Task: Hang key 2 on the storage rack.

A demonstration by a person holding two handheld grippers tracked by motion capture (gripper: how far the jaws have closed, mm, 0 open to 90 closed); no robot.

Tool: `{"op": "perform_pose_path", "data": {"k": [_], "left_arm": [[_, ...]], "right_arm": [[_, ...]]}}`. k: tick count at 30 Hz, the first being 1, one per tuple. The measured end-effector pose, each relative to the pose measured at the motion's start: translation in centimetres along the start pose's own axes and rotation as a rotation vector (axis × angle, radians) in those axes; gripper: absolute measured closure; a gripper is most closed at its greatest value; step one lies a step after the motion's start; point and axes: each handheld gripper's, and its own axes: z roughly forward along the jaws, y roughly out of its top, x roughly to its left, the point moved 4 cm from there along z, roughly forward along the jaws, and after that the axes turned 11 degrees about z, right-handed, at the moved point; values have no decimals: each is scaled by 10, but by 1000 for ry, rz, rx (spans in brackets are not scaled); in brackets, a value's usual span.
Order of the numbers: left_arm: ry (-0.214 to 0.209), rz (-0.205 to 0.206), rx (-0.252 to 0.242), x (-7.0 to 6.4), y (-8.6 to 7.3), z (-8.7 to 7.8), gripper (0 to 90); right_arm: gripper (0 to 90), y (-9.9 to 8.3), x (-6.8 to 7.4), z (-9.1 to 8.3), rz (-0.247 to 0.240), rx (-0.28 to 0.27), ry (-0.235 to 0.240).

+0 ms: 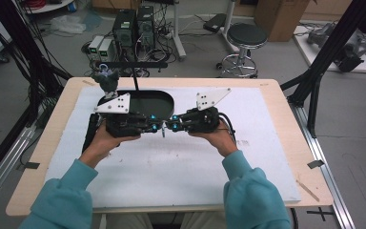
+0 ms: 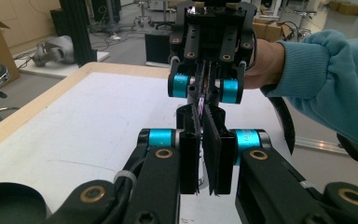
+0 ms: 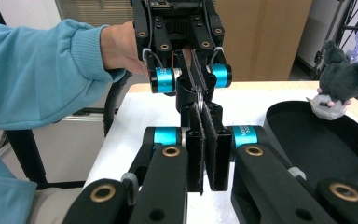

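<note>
Black left claw [image 1: 158,127] and right claw [image 1: 169,127], both pressed together, meet tip to tip

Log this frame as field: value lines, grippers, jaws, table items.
left gripper: held in person's left hand, jaws shut, pointing at the right gripper
right gripper: held in right hand, jaws shut, tip to tip with the left
tray: black, oval, far side of table, behind grippers
plush toy: grey, at tray's far left edge
mat: white, covers tabletop

Lab: PCs [image 1: 132,27], cables, black frame [image 1: 331,47].
</note>
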Motion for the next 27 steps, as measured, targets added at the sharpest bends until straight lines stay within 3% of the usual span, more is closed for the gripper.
{"op": "perform_pose_path", "data": {"k": [23, 25, 27], "left_arm": [[10, 25, 20, -2, 1, 1, 882], [18, 32, 26, -2, 1, 1, 882], [24, 33, 28, -3, 1, 1, 882]], "right_arm": [[866, -1, -3, 0, 10, -2, 0], [783, -1, -3, -1, 10, -11, 2], [556, 0, -4, -1, 12, -41, -42]]}}
